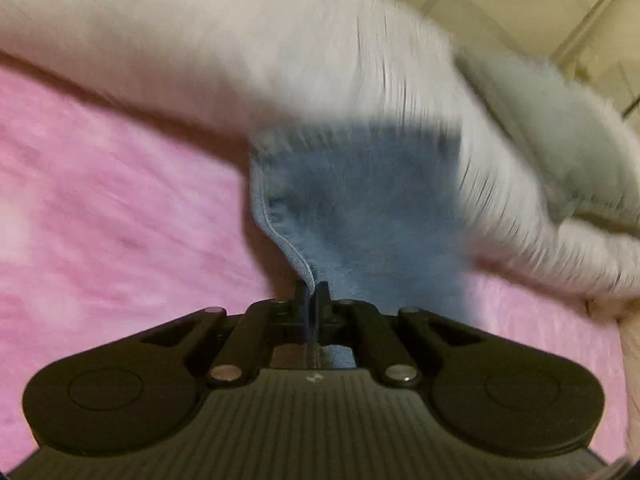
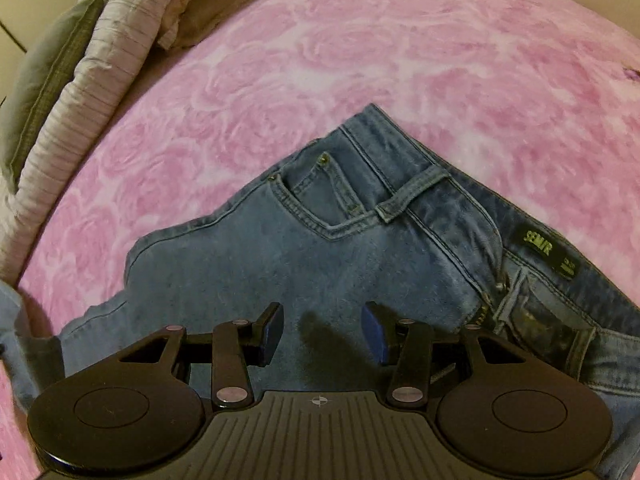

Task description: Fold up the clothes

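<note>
While the left gripper point(image 1: 312, 294) sits clamped tight on the stitched edge of the jeans point(image 1: 352, 200), that view is badly blurred, so grip depth can't be confirmed. Only a thin bit of hem shows between the jaws; denim hangs up and away from them, over the pink blanket point(image 1: 100, 208).

Right gripper point(image 2: 323, 334): jaws apart, nothing between the pads, poised just above the denim near the hip area. Whether the pads touch the cloth, can't tell.

Jeans point(image 2: 320, 248) in the right view: spread flat on the blanket point(image 2: 360, 60), waistband toward the right edge of the bed, front pocket point(image 2: 320, 196) and belt loop point(image 2: 412, 196) facing up, black label point(image 2: 548, 250) showing inside the waistband. Further off, striped pillow point(image 2: 80, 92) and a grey-green one point(image 2: 48, 76) along the far left edge.

Risks, as judged:
1. Left grip is shallow, on hem only. Heavy denim plus a fast swing could pull it free; leg drops, fold lost.
2. Right side not anchored. If left pulls w/o the right holding, whole garment may drag across the plush blanket and bunch.
3. Fly appears open, waistband spread; fold may come out lopsided unless squared first.
4. Pillows close to the left edge; swung leg could catch on them.
</note>
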`<act>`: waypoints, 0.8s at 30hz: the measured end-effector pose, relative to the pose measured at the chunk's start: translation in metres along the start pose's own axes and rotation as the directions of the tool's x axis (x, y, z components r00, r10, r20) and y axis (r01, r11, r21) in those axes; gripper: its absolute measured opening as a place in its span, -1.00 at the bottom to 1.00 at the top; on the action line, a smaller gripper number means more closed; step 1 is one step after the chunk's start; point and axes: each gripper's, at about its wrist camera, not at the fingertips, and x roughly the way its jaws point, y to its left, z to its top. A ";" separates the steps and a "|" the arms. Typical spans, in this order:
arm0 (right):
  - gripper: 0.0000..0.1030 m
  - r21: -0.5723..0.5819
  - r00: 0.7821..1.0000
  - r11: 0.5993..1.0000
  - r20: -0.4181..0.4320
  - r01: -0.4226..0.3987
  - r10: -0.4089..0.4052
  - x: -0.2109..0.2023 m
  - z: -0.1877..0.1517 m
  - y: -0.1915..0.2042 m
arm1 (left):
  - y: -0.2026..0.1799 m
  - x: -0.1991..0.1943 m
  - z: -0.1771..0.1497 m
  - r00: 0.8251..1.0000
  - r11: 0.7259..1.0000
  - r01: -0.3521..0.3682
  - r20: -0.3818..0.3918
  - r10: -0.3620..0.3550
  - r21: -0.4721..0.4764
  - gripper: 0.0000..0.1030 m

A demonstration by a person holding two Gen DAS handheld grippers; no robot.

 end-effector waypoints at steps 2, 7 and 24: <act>-0.08 -0.011 1.000 1.000 0.005 -0.007 0.007 -0.001 0.000 0.001 | 0.028 -0.065 -0.014 0.993 0.998 -0.065 0.101 0.067 -0.025 -1.00; -0.08 -0.011 1.000 1.000 -0.013 -0.028 0.027 0.003 -0.007 0.001 | 0.112 -0.165 -0.093 0.938 0.940 -0.340 0.059 0.341 -0.029 -0.92; -0.08 -0.083 0.999 0.997 -0.049 0.012 -0.016 -0.054 -0.059 -0.032 | 0.174 -0.238 -0.178 0.898 0.901 -0.432 -0.111 0.426 -0.043 -0.73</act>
